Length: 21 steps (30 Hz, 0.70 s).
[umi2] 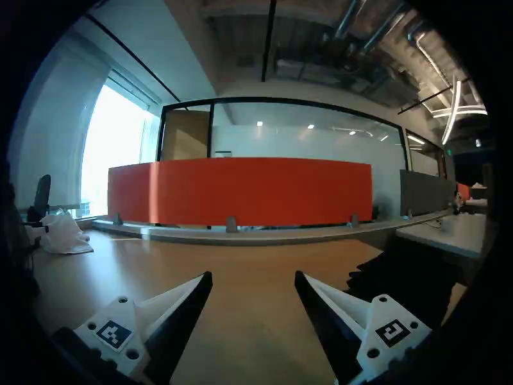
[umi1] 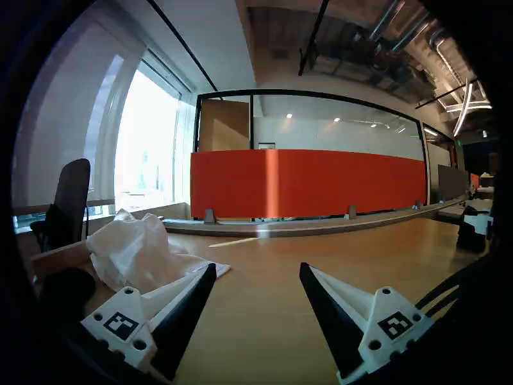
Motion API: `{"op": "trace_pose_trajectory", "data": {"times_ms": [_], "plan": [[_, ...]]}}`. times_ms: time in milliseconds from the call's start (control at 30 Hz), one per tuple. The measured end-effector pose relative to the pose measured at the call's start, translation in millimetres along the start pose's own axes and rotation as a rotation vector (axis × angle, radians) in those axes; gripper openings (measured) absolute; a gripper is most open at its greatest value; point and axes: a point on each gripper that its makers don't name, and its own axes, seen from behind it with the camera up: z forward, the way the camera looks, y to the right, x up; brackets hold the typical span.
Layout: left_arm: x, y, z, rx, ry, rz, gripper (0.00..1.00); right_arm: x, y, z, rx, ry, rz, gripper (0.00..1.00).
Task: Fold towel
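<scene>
Towel [umi1: 138,250] looks soft n light, crumpled on tabletop [umi1: 276,308]; grab a loose corner imo. Jaws apart, empty, on left gripper [umi1: 256,266] + right gripper [umi2: 253,274].

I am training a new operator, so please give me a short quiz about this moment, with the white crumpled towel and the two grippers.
1. Choose one: in the left gripper view, the crumpled white towel lies on the light wooden table A) to the left of the left gripper, B) between its fingers, C) to its right.
2. True or false: the right gripper holds the towel.
3. Fill in: the long flat partition panel behind the table is ___ in colour.
Key: 1 A. 2 False: it is open and empty. 3 Orange.
</scene>
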Motion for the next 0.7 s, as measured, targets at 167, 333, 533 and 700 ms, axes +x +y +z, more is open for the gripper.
{"op": "trace_pose_trajectory", "data": {"times_ms": [167,333,533,700], "plan": [[0.6,-0.7,-0.2,0.0,0.0,0.0,0.96,0.1,0.1,0.2,0.0,0.0,0.0,1.0],[1.2,-0.8,-0.3,0.0,0.0,0.0,0.97,0.1,0.1,0.8,0.0,0.0,0.0,1.0],[2.1,-1.6,-0.5,0.0,-0.001,0.0,0.96,0.2,0.3,0.9,0.0,0.0,0.0,1.0],[2.1,-2.3,-0.7,0.0,-0.001,-0.001,0.96,0.1,0.0,0.9,0.0,0.0,0.0,1.0]]}}
